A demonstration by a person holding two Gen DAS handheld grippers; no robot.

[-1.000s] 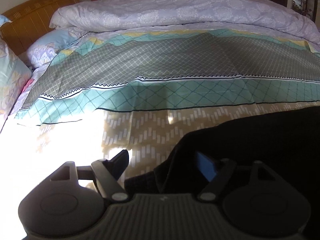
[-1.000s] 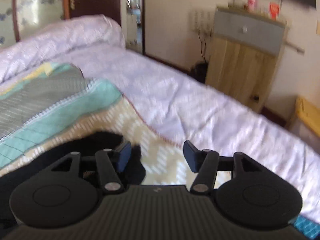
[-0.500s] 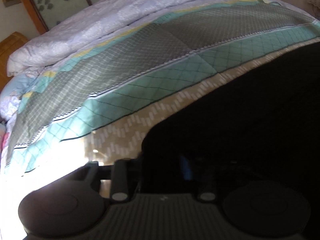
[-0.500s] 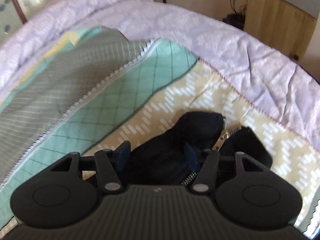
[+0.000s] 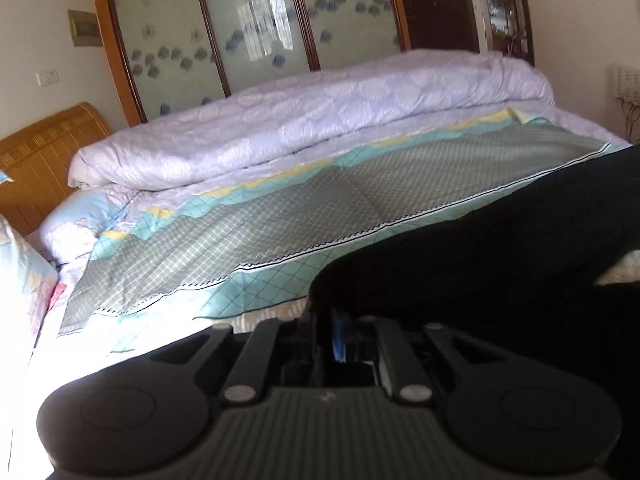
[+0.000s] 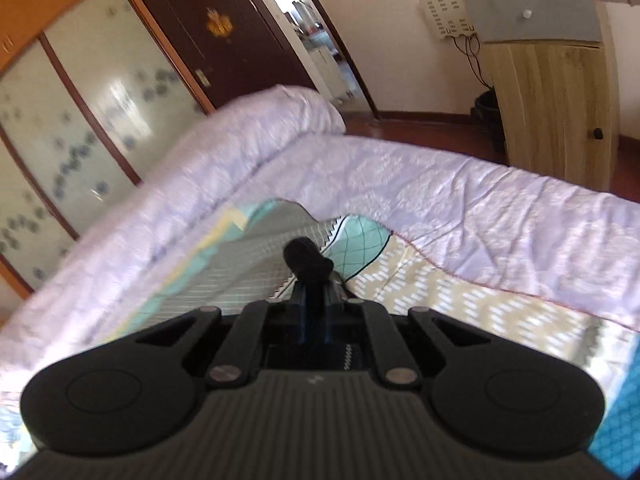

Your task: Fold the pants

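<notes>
The black pants [image 5: 500,248] hang lifted above the bed and fill the right of the left wrist view. My left gripper [image 5: 326,336] is shut on their left edge. My right gripper [image 6: 316,308] is shut on another bit of the pants [image 6: 307,261], and a small bunch of black cloth sticks up past its closed fingers. Most of the garment is hidden from the right wrist view.
The bed has a patterned green, grey and beige sheet [image 5: 280,224]. A rolled lilac duvet [image 5: 320,120] lies along its far side. A wooden headboard [image 5: 44,152] is at left, glass wardrobe doors [image 5: 248,24] behind. A wooden cabinet [image 6: 556,76] stands past the bed's foot.
Both grippers have shut on the pants and lifted them off the sheet. Both views now tilt upward toward the wardrobe and door.
</notes>
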